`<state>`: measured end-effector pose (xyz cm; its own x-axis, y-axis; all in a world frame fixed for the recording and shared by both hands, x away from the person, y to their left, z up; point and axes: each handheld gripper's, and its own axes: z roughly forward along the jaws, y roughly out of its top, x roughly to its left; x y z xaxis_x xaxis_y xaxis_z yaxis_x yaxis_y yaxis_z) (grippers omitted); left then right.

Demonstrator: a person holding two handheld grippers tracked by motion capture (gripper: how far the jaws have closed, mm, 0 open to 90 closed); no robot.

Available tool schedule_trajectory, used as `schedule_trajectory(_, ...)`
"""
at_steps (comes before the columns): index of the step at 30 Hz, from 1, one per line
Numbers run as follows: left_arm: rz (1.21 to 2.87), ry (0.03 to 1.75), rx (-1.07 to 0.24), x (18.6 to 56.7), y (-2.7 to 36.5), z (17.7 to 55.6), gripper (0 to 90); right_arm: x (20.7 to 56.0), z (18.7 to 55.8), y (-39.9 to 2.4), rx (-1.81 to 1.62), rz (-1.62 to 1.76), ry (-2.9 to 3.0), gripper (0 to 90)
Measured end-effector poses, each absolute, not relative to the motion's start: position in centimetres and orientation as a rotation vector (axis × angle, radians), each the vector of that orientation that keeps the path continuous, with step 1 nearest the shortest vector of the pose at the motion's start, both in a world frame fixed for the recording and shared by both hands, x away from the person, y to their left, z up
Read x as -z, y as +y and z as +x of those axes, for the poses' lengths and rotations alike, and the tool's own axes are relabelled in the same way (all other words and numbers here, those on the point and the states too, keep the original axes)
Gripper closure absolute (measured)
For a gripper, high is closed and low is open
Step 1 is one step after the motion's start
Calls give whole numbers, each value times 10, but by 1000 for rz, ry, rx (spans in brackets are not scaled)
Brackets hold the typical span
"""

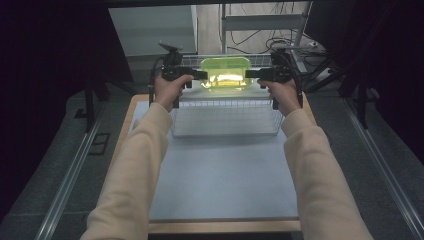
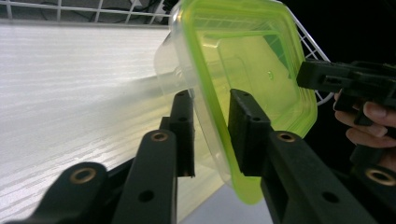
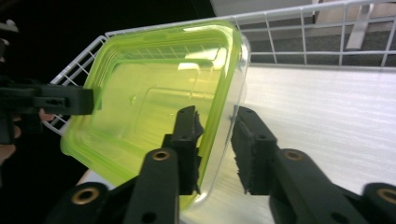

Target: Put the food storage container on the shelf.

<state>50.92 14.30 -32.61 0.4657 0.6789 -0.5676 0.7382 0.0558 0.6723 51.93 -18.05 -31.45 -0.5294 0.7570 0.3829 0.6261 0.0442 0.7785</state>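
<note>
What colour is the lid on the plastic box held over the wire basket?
Translucent lime green lid on a clear box; clearest in the right gripper view.

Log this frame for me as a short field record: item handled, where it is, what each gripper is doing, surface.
item: clear container with green lid
position: tipped on its side at the far end of the white wire basket
left gripper: jaws straddle the container's lidded edge, with visible gaps
right gripper: jaws straddle the opposite edge, also with gaps
surface: pale mat on a wooden board
</note>
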Motion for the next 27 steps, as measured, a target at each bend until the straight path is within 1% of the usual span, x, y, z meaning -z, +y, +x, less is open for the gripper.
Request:
schedule_trajectory(2, 1652, 1248, 58, 330, 143, 510, 680, 316, 520, -180, -1491, 1448, 2162, 667)
schedule_trajectory(3, 1652, 1248, 58, 330, 143, 510, 648, 316, 520, -180, -1491, 1448, 2162, 667)
schedule_trajectory(4, 1655, 1251, 48, 331, 142, 511, 648, 317, 520, -180, -1482, 1448, 2158, 646)
schedule_trajectory(5, 1656, 1236, 32, 332, 141, 511, 551, 318, 520, -179, -1474, 1451, 2147, 596)
schedule_trajectory(6, 1656, 1236, 32, 332, 141, 511, 491, 318, 520, -179, -1474, 1451, 2147, 596)
schedule_trajectory(7, 1642, 1234, 9, 332, 141, 511, 491, 318, 519, -179, -1467, 1450, 2140, 565)
schedule_trajectory(9, 1644, 1221, -7, 331, 141, 510, 356, 318, 518, -178, -1452, 1446, 2122, 496)
schedule_trajectory(10, 1638, 1215, -14, 330, 141, 510, 271, 316, 514, -178, -1460, 1430, 2109, 466)
schedule_trajectory(13, 1647, 1186, -45, 324, 144, 506, 194, 312, 507, -177, -1485, 1388, 2091, 419)
schedule_trajectory(15, 1645, 1168, -69, 321, 145, 502, 184, 309, 502, -178, -1500, 1356, 2087, 394)
schedule_trajectory(20, 1657, 1123, -114, 311, 150, 484, 165, 304, 489, -179, -1527, 1282, 2098, 370)
schedule_trajectory(23, 1684, 1090, -181, 305, 154, 467, 161, 301, 476, -184, -1556, 1228, 2108, 351)
schedule_trajectory(27, 1685, 1063, -185, 307, 158, 453, 163, 303, 467, -188, -1541, 1191, 2125, 347)
